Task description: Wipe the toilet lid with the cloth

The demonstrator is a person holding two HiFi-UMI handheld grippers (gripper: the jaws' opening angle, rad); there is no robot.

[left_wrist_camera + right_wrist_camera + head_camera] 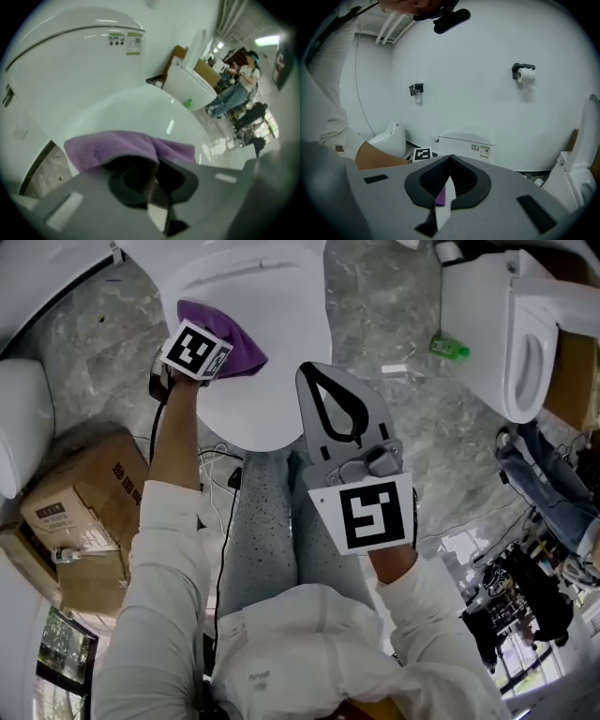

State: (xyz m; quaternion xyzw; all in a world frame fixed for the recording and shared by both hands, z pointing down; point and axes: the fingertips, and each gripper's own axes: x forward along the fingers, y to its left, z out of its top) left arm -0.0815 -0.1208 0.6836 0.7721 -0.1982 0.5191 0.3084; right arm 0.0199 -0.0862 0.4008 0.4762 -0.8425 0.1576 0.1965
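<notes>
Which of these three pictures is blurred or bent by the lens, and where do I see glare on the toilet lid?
Left gripper view: soft all over, strong fisheye bending, dark corners; short bright streaks of glare on the toilet lid beyond the purple cloth. Right gripper view: sharper, same bending, black corners. Head view: evenly lit, mostly sharp, milder bending.

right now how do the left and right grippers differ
The left gripper is shut on the purple cloth; the right gripper is shut on nothing. The left points down at the lid, with the cloth on it; the right is held clear of the lid, aimed at the wall. Both are shut.
</notes>
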